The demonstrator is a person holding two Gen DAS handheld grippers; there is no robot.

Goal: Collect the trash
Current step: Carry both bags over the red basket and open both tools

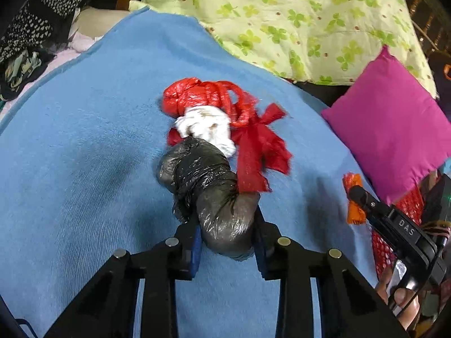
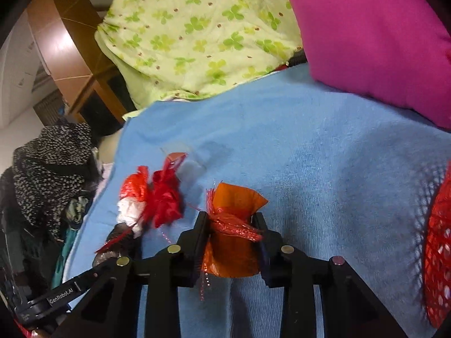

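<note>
My left gripper is shut on a trash bundle: a grey-black plastic bag tangled with white tissue and red plastic strips, held over the blue blanket. The bundle also shows at the left of the right wrist view. My right gripper is shut on an orange wrapper with red shreds. That wrapper and gripper show at the right of the left wrist view. A clear plastic scrap lies on the blanket beyond the bundle.
A magenta pillow lies at the right. A green clover-print quilt lies behind. A red mesh bag sits at the right edge. Dark spotted clothes are piled at the left. A wooden cabinet stands beyond.
</note>
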